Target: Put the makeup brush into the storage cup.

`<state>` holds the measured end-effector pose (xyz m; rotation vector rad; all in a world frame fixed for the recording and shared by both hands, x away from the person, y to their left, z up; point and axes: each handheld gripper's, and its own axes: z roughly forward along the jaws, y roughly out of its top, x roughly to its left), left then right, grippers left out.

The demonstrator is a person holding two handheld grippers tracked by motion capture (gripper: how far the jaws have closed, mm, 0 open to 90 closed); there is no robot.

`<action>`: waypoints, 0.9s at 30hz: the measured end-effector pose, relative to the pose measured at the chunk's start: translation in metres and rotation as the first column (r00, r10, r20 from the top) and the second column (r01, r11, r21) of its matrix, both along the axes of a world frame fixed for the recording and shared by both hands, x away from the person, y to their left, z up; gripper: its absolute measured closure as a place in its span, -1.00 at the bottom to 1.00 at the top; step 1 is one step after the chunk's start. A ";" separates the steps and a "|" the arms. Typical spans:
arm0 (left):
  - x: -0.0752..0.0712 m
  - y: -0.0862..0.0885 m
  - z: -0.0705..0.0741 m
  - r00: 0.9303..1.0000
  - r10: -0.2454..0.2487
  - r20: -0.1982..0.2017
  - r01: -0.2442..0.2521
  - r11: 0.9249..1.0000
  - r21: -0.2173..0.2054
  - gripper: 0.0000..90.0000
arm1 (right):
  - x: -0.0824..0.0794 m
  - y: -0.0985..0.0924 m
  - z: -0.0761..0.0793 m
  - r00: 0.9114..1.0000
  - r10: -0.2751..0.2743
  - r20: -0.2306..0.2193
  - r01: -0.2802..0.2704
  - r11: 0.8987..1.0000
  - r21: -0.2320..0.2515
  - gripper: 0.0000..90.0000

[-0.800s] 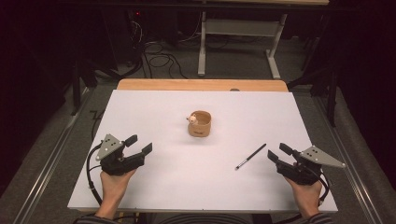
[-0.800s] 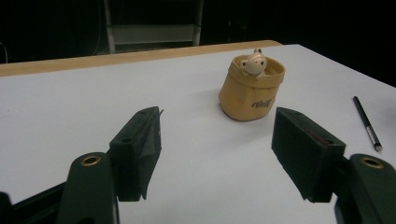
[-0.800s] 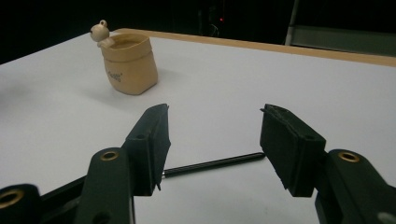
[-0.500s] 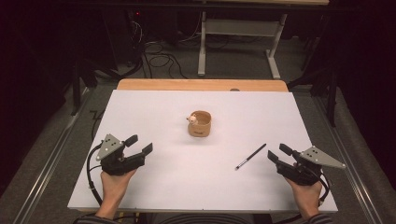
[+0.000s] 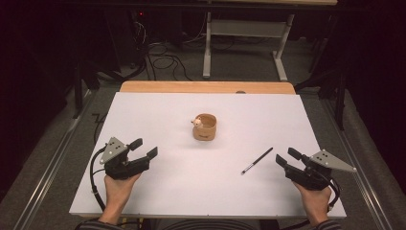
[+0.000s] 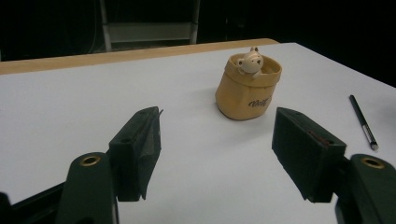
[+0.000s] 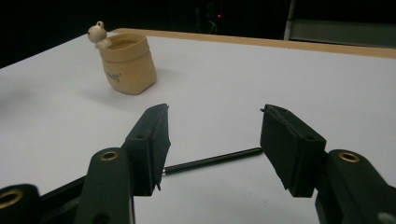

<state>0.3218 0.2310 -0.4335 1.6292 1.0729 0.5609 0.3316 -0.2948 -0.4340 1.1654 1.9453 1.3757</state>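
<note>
High view, left to right: left gripper (image 5: 146, 148) rests on the white table (image 5: 158, 115), jaws apart and empty; a tan pot (image 5: 205, 127) stands mid-table; a black pen (image 5: 257, 160) lies just beside the right gripper (image 5: 286, 157), whose jaws gape empty.

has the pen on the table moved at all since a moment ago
No. The pen lies at the same spot and slant, right of the pouch-shaped holder and just ahead of the right gripper.
</note>
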 end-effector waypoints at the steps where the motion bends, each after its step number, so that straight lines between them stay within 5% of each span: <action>1: 0.000 0.000 0.000 1.000 -0.001 0.000 0.001 1.000 0.001 -0.27 | 0.000 0.000 0.000 1.000 0.000 -0.003 0.000 1.000 -0.001 -0.03; 27: 0.001 -0.001 0.000 1.000 -0.008 -0.005 0.008 1.000 0.003 -0.27 | -0.001 0.002 0.003 1.000 0.005 -0.023 -0.005 1.000 0.006 -0.03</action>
